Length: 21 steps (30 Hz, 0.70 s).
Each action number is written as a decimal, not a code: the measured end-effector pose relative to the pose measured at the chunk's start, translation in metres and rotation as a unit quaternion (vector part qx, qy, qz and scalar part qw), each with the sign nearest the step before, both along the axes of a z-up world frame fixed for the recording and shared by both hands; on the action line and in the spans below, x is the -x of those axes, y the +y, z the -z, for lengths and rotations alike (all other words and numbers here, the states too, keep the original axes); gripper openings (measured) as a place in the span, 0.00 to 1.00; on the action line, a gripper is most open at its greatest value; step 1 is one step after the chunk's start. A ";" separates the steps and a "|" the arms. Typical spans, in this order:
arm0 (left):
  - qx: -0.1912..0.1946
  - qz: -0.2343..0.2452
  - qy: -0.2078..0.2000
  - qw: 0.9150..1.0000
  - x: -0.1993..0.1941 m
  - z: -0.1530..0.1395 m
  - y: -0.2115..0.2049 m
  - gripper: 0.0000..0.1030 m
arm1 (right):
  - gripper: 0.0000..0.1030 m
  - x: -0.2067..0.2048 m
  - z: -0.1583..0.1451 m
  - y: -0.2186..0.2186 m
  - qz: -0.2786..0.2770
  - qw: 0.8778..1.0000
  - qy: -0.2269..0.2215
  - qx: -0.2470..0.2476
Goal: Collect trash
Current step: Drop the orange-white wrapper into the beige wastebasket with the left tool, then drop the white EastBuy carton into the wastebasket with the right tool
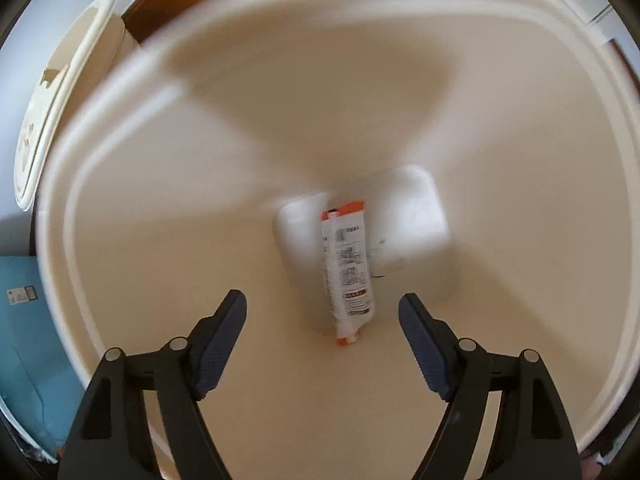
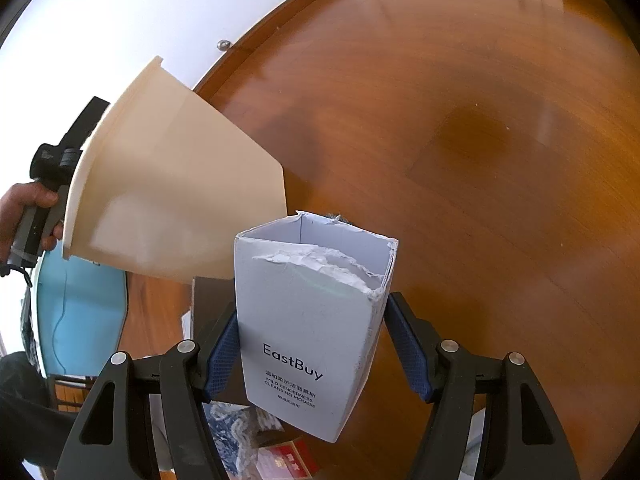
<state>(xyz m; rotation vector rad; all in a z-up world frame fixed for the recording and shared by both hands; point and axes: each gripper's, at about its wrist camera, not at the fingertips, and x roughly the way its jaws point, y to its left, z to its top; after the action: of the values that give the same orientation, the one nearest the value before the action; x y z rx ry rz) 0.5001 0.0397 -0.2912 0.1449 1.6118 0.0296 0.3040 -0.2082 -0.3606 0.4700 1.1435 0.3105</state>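
Torn-topped grey EastBuy box (image 2: 316, 340) clamped in right tool (image 2: 310, 348).

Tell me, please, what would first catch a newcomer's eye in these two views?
Probably the torn white EastBuy box, held between the right tongs above the wooden floor. Next, the cream bin to its left, seen from outside there. The left wrist view looks straight into it, where an orange-tipped packet lies at the bottom beyond the open left tongs.
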 end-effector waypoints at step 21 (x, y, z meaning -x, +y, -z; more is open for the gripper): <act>0.124 -0.112 -0.140 0.976 0.116 -0.145 0.103 0.76 | 0.68 -0.200 -0.137 0.303 -0.416 0.887 0.000 0.202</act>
<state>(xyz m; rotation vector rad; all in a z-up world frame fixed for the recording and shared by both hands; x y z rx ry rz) 0.3840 0.1428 -0.1459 -0.2266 1.3294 0.0224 0.5041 0.0944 -0.2238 -0.4233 1.3238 0.7924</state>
